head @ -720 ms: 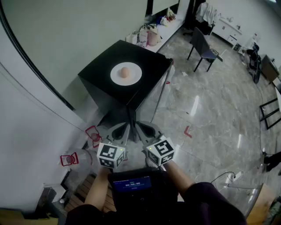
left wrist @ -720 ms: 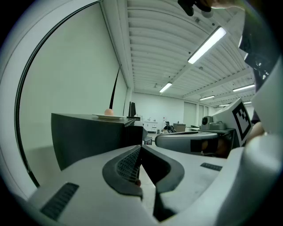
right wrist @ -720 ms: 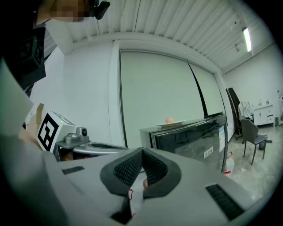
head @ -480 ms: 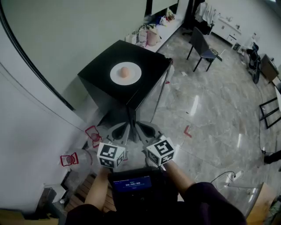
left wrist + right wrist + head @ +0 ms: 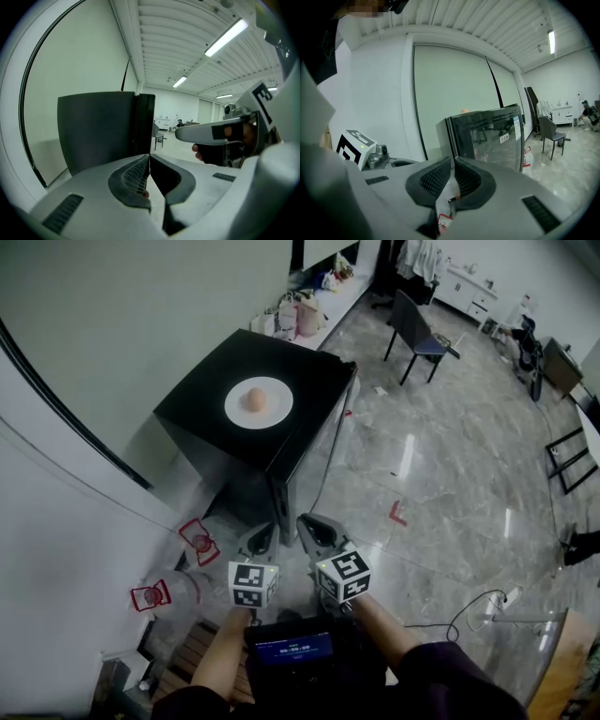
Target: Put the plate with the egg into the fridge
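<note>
At the left edge of the head view, two red floor markers point(image 5: 199, 540) lie at the foot of the pale wall. Right of them, in the upper left of the frame, stands the black fridge point(image 5: 211, 423). The white plate point(image 5: 275, 409) sits on its top, near the middle, and the egg point(image 5: 255, 399) lies on the plate, so both are outside the fridge and well apart from the grippers.

Low in the centre of the frame, the left gripper point(image 5: 262, 534) points toward the fridge. Its jaws are closed together with nothing between them, which the left gripper view confirms point(image 5: 149, 157); that view also shows the fridge's dark side point(image 5: 101, 126) ahead. Just to its right, the right gripper point(image 5: 310, 522) is also closed and empty. In its own view point(image 5: 453, 162) the ribbed pads meet, and the fridge's glossy door point(image 5: 487, 133) rises beyond them with the egg point(image 5: 465, 110) just peeking over the top edge. The two grippers are side by side, near each other but not touching.

Further right, a red L-shaped mark point(image 5: 397, 513) lies on the marble floor, a chair point(image 5: 417, 329) stands in the upper right, and a cable point(image 5: 469, 610) trails at the lower right.
</note>
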`<action>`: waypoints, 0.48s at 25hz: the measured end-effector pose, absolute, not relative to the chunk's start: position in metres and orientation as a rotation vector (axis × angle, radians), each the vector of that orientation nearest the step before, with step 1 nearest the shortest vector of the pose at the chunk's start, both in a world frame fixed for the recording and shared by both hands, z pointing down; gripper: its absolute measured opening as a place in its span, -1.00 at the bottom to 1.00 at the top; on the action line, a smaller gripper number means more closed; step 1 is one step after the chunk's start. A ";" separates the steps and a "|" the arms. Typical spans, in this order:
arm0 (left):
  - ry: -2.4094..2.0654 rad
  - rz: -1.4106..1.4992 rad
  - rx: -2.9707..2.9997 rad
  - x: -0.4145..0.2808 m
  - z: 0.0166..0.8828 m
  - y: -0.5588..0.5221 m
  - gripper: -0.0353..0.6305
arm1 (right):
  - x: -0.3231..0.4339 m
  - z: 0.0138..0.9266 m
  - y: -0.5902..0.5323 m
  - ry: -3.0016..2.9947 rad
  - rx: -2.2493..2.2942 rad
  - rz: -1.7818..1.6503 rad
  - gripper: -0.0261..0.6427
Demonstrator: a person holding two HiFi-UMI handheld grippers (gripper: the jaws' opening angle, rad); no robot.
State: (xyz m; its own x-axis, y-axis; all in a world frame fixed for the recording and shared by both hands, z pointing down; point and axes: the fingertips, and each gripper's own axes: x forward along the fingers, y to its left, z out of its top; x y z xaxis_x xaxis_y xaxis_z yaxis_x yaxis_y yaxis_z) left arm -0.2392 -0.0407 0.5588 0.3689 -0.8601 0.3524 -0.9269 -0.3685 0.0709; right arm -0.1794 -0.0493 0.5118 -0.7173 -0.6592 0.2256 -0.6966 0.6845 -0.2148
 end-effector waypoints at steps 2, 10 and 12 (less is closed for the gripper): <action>-1.577 0.433 2.380 -0.237 0.579 -0.045 -0.86 | -0.181 0.525 -0.048 -2.729 1.128 0.438 -0.89; -1.459 0.575 2.314 -0.207 0.651 -0.073 -0.71 | -0.168 0.540 -0.051 -2.650 1.180 0.445 -0.89; -1.515 0.603 2.262 -0.205 0.662 -0.082 -0.68 | -0.160 0.542 -0.052 -2.628 1.178 0.450 -0.89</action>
